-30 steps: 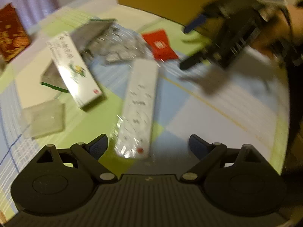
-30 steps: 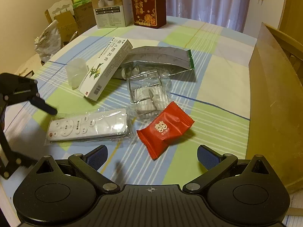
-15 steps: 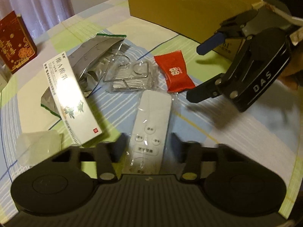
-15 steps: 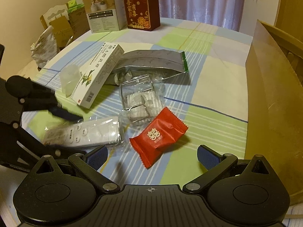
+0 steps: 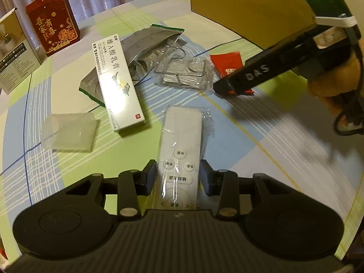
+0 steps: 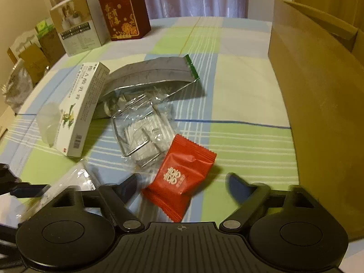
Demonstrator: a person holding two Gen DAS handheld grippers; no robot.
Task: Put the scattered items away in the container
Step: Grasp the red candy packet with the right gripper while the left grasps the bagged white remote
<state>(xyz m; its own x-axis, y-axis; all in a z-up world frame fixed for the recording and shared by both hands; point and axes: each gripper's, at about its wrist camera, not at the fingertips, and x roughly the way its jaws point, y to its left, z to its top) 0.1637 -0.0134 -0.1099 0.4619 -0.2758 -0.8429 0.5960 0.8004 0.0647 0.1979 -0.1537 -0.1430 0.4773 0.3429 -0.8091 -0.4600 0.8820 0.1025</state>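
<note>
Between the left gripper's [image 5: 178, 177] jaws, closed nearly onto it, lies the white plastic-wrapped remote [image 5: 179, 159]; right gripper [image 6: 182, 185] gapes around the red sachet [image 6: 182, 177]; next, firm grips, then lift toward the brown cardboard box [image 6: 318, 95].

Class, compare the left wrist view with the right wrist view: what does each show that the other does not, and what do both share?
Only the left wrist view shows the buttons of the bagged white remote between the left gripper fingers, and the hand holding the right gripper.

Only the right wrist view shows the red candy packet whole, between the open right gripper fingers, and the cartons past the table edge.

Both show the white medicine box, foil pouch, red gift box and brown container.
</note>
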